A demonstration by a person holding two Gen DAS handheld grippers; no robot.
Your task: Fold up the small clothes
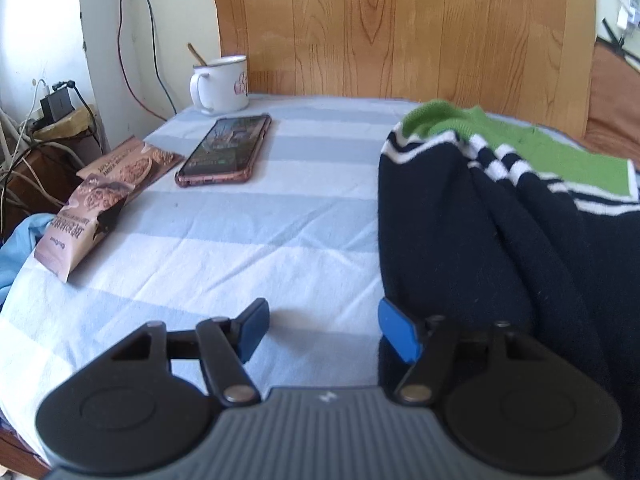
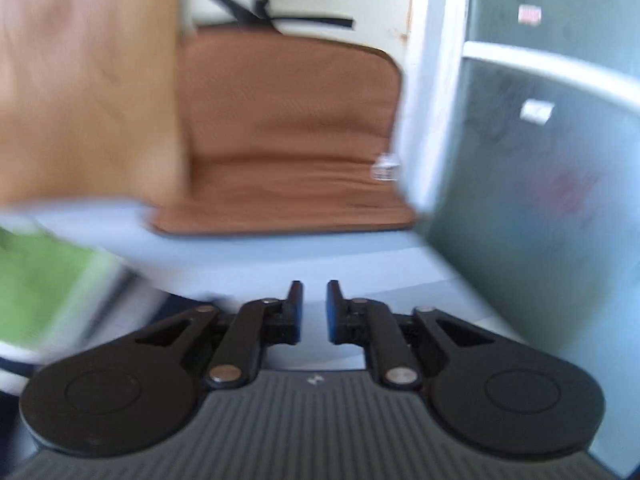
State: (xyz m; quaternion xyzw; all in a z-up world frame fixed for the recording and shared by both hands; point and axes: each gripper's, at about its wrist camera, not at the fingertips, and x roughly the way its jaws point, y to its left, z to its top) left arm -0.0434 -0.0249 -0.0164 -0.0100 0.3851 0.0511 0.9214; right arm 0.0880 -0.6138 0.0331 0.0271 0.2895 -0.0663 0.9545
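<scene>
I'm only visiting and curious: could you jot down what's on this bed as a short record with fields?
surface: blue-and-white striped sheet
clothing: dark navy knitted garment with green and white stripes, lying at the right
left gripper: open, nothing between its blue pads
right gripper: narrowly open, empty
other items: white enamel mug, phone in pink case, brown snack packets

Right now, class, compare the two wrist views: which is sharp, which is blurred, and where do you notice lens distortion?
Left wrist view: sharp; the phone and mug read clearly, though the fisheye bows the striped tablecloth. Right wrist view: smeared by motion blur, the green garment and brown cushion streaked, only the right gripper itself crisp.
</scene>
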